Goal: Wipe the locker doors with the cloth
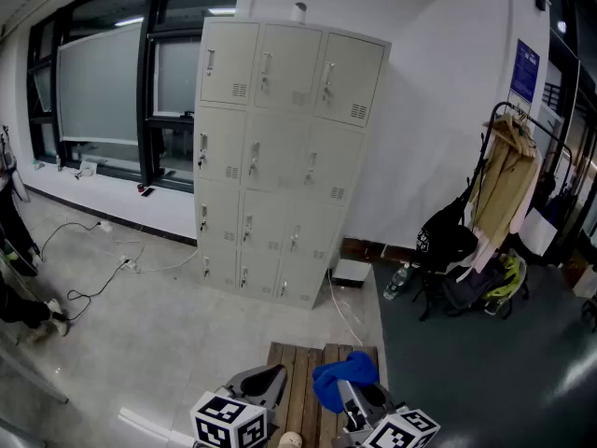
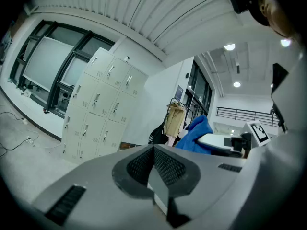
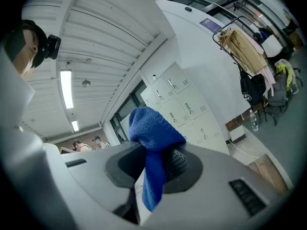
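A bank of pale grey lockers point(image 1: 284, 157) stands against the white wall, three columns of doors, all closed; it also shows in the left gripper view point(image 2: 98, 111) and behind the cloth in the right gripper view point(image 3: 184, 107). My right gripper point(image 1: 359, 404) is low at the bottom edge, shut on a blue cloth point(image 1: 343, 379) that bunches above its jaws point(image 3: 152, 143). My left gripper point(image 1: 266, 385) sits beside it at the bottom, jaws closed together with nothing between them point(image 2: 154, 169). Both are well short of the lockers.
A wooden slatted bench point(image 1: 308, 390) lies under the grippers. A coat rack point(image 1: 508, 185) with bags point(image 1: 462, 259) stands right of the lockers. Cables point(image 1: 103, 259) trail on the floor at left, and a person's legs point(image 1: 19, 278) show at the left edge. Windows point(image 1: 103, 91) line the back wall.
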`<state>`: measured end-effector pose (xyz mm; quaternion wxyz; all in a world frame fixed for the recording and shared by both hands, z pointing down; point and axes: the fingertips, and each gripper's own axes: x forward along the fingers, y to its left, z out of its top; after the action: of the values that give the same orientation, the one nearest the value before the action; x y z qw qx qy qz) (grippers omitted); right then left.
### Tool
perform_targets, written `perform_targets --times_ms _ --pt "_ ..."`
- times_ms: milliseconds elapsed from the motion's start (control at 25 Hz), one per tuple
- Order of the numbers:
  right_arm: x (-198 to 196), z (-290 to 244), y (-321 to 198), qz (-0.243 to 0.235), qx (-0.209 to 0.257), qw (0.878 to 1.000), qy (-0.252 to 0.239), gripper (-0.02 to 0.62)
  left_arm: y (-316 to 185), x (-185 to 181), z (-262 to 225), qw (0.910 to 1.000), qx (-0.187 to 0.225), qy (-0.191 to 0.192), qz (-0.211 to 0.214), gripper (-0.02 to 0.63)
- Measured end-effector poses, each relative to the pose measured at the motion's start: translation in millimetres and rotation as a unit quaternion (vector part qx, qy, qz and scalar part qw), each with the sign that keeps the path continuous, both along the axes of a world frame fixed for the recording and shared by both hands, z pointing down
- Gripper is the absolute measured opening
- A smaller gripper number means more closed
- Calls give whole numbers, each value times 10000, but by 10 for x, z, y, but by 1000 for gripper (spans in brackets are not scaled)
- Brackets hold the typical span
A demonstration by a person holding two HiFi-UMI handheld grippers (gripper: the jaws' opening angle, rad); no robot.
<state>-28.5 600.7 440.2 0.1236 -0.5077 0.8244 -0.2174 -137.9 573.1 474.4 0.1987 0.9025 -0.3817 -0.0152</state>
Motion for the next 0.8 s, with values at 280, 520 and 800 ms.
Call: perform_targets --times_ms 280,520,800 --pt "174 -163 -586 -234 377 9987 -259 81 -609 215 -25 10000 -82 -26 2 9" --pt "631 -370 -1413 -42 578 9983 30 81 -1376 627 -299 9994 348 -12 -44 9" --pt "1008 -550 -2377 -123 616 9976 294 81 -2351 1159 -690 9952 946 61 -245 9"
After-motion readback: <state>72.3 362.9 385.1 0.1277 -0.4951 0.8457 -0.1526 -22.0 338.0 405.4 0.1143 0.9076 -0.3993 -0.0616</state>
